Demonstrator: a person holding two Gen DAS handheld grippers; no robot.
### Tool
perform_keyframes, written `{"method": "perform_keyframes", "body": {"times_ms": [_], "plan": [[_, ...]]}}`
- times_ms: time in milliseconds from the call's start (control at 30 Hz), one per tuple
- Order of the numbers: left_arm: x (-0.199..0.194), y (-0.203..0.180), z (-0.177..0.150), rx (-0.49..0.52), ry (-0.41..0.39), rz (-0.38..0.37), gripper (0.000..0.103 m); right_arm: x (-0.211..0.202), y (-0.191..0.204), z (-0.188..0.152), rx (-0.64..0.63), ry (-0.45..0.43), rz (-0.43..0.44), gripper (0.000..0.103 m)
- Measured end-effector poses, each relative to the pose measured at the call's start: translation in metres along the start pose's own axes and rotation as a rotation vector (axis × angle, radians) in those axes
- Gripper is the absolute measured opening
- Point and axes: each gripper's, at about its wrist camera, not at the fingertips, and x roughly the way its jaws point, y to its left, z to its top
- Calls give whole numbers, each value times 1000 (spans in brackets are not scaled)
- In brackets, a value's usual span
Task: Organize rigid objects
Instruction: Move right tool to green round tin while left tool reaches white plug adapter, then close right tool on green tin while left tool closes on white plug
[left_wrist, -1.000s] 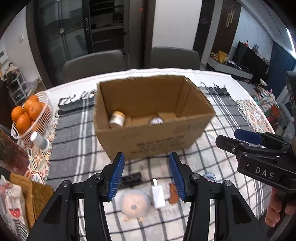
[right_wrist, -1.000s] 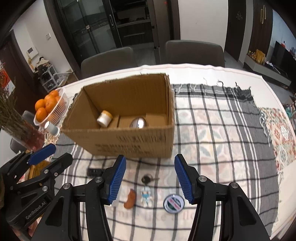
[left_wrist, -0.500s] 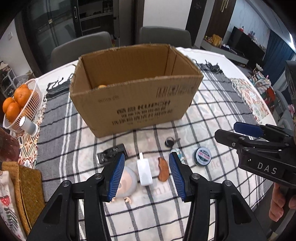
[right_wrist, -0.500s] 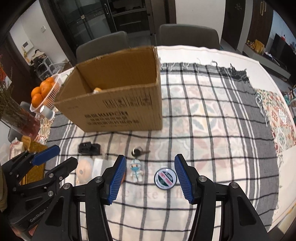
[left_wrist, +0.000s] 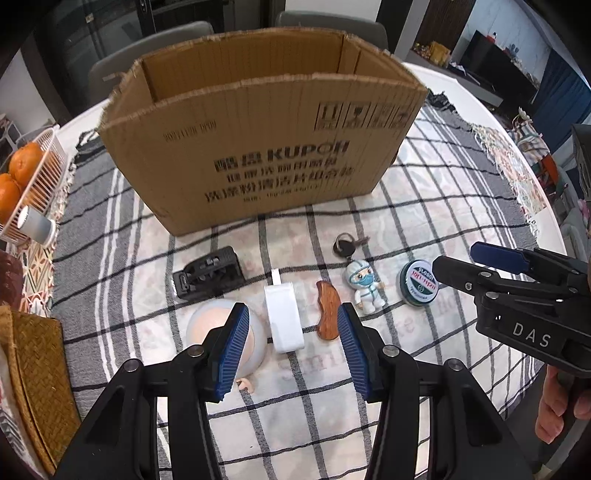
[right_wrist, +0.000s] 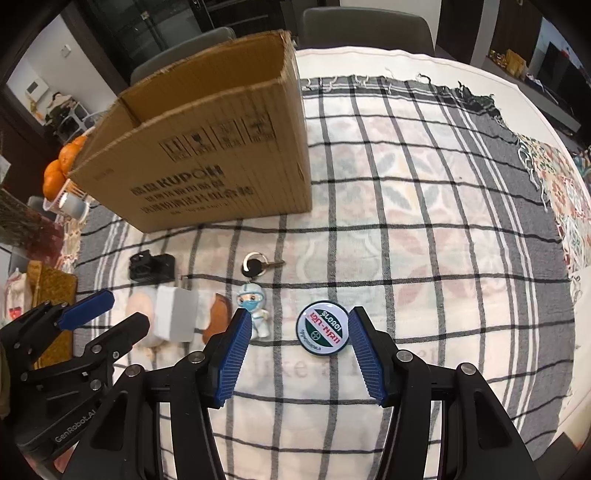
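Note:
A row of small objects lies on the checked cloth before an open cardboard box (left_wrist: 258, 147): a black clip (left_wrist: 208, 273), a round pink piece (left_wrist: 221, 332), a white charger (left_wrist: 283, 317), a brown wooden piece (left_wrist: 328, 314), a key (left_wrist: 345, 245), a masked figurine (left_wrist: 364, 282) and a round tin (left_wrist: 419, 282). My left gripper (left_wrist: 293, 347) is open and empty, low over the charger. My right gripper (right_wrist: 301, 349) is open and empty, its fingers either side of the tin (right_wrist: 323, 328), with the figurine (right_wrist: 255, 306) by its left finger.
A white basket of oranges (left_wrist: 26, 184) and a small grey cup (left_wrist: 37, 223) stand at the left. A woven mat (left_wrist: 37, 376) lies at the near left edge. Chairs stand behind the box. The cloth's right side (right_wrist: 443, 221) holds nothing.
Both grippers have come down and forward toward the row of small objects. The box inside is no longer visible. Both stayed open.

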Motion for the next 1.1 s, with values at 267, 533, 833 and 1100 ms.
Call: {"method": "perform_keyframes", "body": {"times_ms": [267, 533, 833, 1100], "plan": [[22, 4, 1, -20, 49, 5, 45, 24, -5, -1, 21, 65, -13, 56], [41, 5, 2, -37, 97, 14, 40, 39, -7, -3, 23, 101, -36, 56], [59, 4, 4, -62, 146, 2, 34, 58, -13, -6, 48, 151, -35, 56], [73, 5, 5, -81, 171, 26, 30, 69, -14, -7, 49, 169, -42, 55]]}}
